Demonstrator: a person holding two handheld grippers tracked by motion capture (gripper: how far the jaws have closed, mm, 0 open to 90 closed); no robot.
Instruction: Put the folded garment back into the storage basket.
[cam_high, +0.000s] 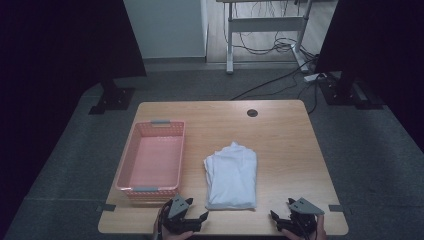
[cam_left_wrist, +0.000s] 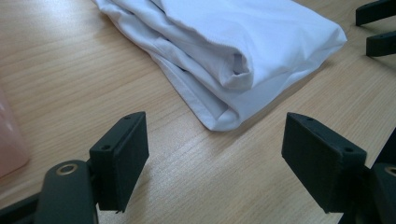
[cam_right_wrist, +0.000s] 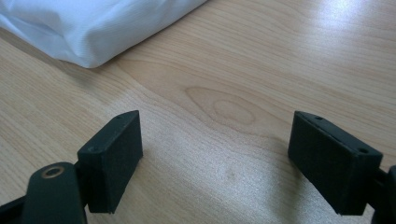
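Your left gripper (cam_left_wrist: 215, 149) has its jaws released and spread wide, with nothing between them but bare wood; in its own view they face the near corner of the folded white garment (cam_left_wrist: 233, 56), which lies just beyond them without touching. In the high view this left gripper (cam_high: 192, 220) sits at the near edge of the desk (cam_high: 280, 130), just left of the garment's near left corner.

Your right gripper (cam_right_wrist: 217, 158) is likewise released, jaws wide apart over empty wood grain. In its own view a corner of the white garment (cam_right_wrist: 88, 28) shows at the upper left, clear of the jaws. From above, the right gripper (cam_high: 285, 217) rests at the near edge too, a little way right of the garment's near right corner. Each gripper carries a grey three-cornered plate on top, and your hands come in from the bottom edge.

The garment (cam_high: 231, 175) lies flat near the middle of the desk, folded into a rough rectangle with its long side running near to far and a small peak at the far end. No label or print can be read on it.

To its left, close but apart, stands a pink plastic basket (cam_high: 125, 170) with grey handle strips at its near and far rims. A round cable hole (cam_high: 252, 113) sits toward the far side of the desk. No writing is legible anywhere.
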